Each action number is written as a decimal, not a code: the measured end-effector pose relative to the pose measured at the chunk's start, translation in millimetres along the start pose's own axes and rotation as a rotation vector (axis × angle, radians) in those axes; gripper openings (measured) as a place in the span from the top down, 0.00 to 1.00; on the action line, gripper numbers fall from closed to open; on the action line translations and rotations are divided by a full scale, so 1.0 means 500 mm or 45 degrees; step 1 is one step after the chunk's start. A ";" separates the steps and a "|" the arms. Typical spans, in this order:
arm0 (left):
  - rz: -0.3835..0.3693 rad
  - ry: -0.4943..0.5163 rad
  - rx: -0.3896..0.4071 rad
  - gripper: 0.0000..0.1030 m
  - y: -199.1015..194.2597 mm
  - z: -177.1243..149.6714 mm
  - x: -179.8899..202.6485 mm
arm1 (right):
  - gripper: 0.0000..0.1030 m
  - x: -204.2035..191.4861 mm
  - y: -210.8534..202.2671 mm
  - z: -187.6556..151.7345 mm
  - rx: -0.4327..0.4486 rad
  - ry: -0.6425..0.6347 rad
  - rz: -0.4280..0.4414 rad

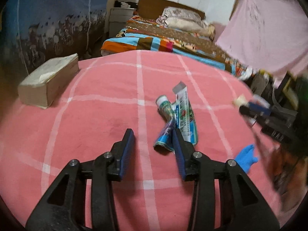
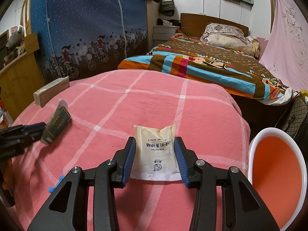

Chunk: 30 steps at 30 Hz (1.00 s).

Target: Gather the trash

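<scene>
Going L to R: a tissue box [image 1: 48, 82] sits far L on the pink checked cloth [image 1: 96, 115] over the worktop. The left hand-held gripper [image 1: 154, 134] is part open w/ nothing in it. Two crumpled wrappers [image 1: 176, 119] lie just ahead & a bit R of it, touching its R finger, long side pointing away, so this hand is nearer. The right hand-held gripper [image 2: 155, 144] grips a cream packet [image 2: 156, 150] by both long edges, packet pointing straight ahead. A white bin w/ orange inside [image 2: 277, 173] waits just R of it, off the worktop edge. Bed [image 2: 211, 65] & blue wardrobe [image 2: 86, 23] behind.
</scene>
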<state>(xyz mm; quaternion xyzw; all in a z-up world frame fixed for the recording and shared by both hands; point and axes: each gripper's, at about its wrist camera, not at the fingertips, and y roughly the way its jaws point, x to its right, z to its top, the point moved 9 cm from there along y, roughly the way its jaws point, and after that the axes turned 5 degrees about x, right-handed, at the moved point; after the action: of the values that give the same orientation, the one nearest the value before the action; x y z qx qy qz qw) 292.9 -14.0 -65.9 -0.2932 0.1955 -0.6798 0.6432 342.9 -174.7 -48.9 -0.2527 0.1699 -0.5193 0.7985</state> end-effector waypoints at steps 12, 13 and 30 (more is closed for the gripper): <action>-0.156 0.037 0.077 0.78 -0.040 0.003 0.044 | 0.61 0.001 -0.004 -0.004 0.016 0.007 -0.005; -0.166 0.035 0.073 0.78 -0.041 0.003 0.046 | 0.61 -0.001 -0.004 -0.003 0.016 0.007 -0.006; -0.126 0.043 -0.019 0.97 -0.018 -0.017 0.091 | 0.61 -0.011 -0.005 0.001 -0.001 0.002 0.009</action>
<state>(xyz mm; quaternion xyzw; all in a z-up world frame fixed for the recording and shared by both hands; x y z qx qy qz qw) 280.4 -58.9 -59.9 -0.2958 0.1966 -0.7141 0.6032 339.0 -170.4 -47.0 -0.2520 0.1715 -0.5165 0.8002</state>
